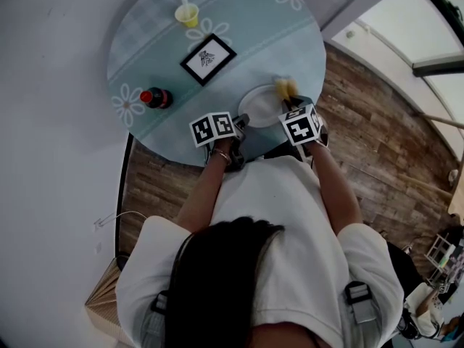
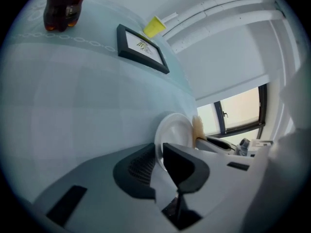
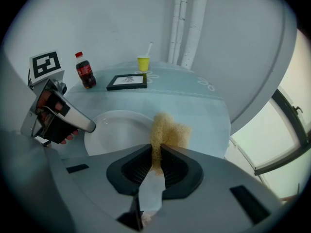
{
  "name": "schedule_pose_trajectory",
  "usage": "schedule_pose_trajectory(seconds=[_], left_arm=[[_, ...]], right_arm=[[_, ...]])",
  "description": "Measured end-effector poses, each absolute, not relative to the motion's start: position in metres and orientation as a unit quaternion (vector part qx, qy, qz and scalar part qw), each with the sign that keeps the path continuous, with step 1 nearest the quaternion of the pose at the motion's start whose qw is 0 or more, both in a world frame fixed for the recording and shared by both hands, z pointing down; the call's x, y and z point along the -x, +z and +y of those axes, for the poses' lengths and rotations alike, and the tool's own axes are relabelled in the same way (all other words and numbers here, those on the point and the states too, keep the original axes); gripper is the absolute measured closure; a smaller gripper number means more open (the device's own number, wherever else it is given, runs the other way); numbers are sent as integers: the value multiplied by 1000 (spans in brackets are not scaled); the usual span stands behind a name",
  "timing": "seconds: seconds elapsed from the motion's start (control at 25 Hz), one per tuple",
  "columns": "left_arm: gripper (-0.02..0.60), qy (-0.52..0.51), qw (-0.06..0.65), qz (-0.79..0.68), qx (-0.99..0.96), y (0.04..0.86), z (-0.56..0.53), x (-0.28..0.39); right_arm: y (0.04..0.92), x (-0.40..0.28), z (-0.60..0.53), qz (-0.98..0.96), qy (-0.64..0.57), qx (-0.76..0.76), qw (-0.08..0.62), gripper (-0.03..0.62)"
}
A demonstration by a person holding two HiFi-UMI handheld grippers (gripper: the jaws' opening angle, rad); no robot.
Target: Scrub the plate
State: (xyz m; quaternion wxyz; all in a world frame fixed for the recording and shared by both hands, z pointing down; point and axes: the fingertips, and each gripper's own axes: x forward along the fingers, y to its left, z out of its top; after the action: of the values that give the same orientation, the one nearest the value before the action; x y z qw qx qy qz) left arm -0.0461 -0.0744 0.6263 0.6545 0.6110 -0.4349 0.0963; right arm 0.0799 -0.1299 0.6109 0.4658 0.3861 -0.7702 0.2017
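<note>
Head view: the person reaches both forearms forward over the near edge of the round counter [image 1: 250,27]; the left gripper [image 1: 241,120] points at the near-left rim of the white plate [image 1: 259,109]; the right gripper [image 1: 291,101] comes in at the plate's right side with the yellow sponge [image 1: 286,87] ahead of its jaws; the plate lies flat, close to the counter's near edge. Further across stand a black picture frame [image 1: 208,59], a cola bottle [image 1: 156,98] to the left and a yellow cup [image 1: 187,15] with a straw in it, all well apart from the plate; a wooden floor [image 1: 362,143] shows round the counter.

Left gripper view: the jaws are closed on the plate's near rim, one pad on each face; the sponge stands at the plate's far edge, with the right gripper's dark jaws just behind it; bottle, frame and cup lie beyond, clear of the grippers.

Right gripper view: the jaws are clamped on the sponge, which sticks out past their tips over the plate's right rim; whether it presses on the plate cannot be told. The left gripper enters from the left with a jaw at the plate's rim, and fingers wrap its handle; white pipes [image 3: 187,23] run up the wall behind the counter.
</note>
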Motion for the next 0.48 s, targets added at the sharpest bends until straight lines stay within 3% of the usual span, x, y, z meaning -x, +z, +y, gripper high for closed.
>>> schedule_pose_trajectory(seconds=[0.04, 0.48], left_arm=[[528, 90, 657, -438, -607, 628, -74, 49], [532, 85, 671, -449, -584, 630, -75, 50]], right_arm=[[612, -79, -130, -770, 202, -385, 466, 530], [617, -58, -142, -779, 190, -357, 479, 530]])
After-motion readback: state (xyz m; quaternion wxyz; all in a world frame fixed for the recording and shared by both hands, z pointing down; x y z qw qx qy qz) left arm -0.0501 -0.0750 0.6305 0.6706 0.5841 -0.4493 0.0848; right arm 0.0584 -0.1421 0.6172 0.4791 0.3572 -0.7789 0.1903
